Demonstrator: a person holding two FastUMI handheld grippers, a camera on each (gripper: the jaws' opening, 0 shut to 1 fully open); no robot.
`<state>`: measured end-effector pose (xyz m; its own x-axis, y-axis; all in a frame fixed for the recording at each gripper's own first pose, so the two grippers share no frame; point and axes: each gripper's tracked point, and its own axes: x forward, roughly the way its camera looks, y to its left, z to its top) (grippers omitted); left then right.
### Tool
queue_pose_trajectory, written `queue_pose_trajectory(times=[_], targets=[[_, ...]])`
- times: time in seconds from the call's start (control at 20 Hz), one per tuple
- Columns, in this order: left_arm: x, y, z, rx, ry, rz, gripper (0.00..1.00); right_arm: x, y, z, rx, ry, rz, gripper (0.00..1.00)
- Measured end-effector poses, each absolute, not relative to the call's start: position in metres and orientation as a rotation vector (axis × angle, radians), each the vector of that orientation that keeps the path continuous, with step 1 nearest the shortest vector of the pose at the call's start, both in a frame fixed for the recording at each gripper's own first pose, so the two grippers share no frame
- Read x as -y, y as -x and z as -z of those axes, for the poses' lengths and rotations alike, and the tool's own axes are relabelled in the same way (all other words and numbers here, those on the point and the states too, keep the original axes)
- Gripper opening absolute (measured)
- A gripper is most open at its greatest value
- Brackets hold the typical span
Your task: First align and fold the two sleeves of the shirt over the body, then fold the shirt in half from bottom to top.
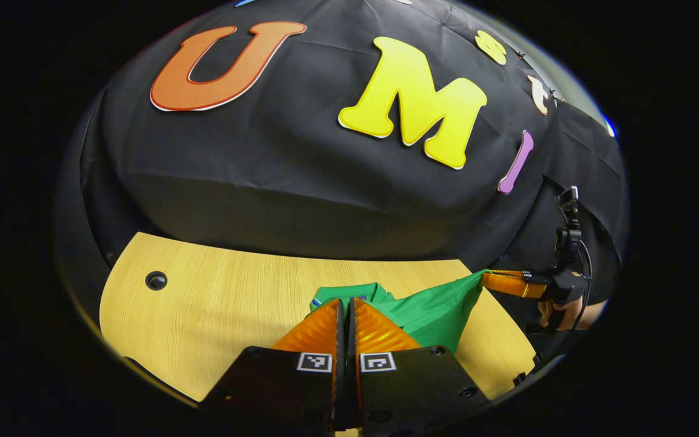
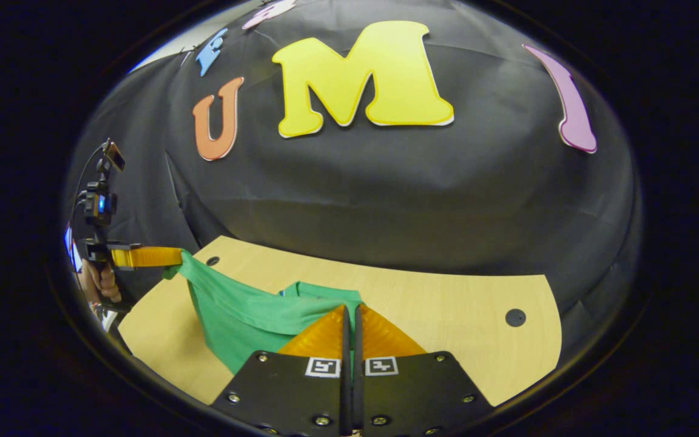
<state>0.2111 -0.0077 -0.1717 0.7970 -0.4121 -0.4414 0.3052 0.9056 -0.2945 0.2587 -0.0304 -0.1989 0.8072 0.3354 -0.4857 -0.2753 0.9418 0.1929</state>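
A green shirt (image 1: 440,309) hangs stretched between my two grippers above the wooden table (image 1: 216,303). In the left gripper view, my left gripper (image 1: 347,300) is shut on one edge of the cloth at the bottom centre. My right gripper (image 1: 484,278) pinches the other end at the far right. In the right gripper view, my right gripper (image 2: 350,308) is shut on the shirt (image 2: 234,315), which sags leftward to my left gripper (image 2: 179,258), held by a hand (image 2: 104,282). The sleeves are hidden in the bunched cloth.
The table (image 2: 446,303) has a round cable hole near one end (image 1: 156,280) and another near the other (image 2: 514,317). The black cloth wall rises right behind its far edge. A hand (image 1: 559,315) holds the right gripper beyond the table's corner.
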Motion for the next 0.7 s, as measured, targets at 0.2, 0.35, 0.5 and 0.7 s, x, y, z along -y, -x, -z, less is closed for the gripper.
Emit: queue_pose_trajectory(times=[0.2, 0.35, 0.5, 0.7], targets=[[0.009, -0.235, 0.187, -0.51, 0.178, 0.367, 0.03, 0.033, -0.278, 0.212, -0.537, -0.121, -0.298, 0.01], [0.009, -0.253, 0.203, -0.502, 0.19, 0.335, 0.03, 0.035, -0.29, 0.225, -0.541, -0.139, -0.27, 0.01], [0.01, -0.265, 0.222, -0.51, 0.195, 0.311, 0.03, 0.037, -0.302, 0.245, -0.557, -0.138, -0.254, 0.01], [0.01, -0.286, 0.25, -0.515, 0.182, 0.273, 0.03, 0.036, -0.323, 0.266, -0.555, -0.129, -0.23, 0.01]])
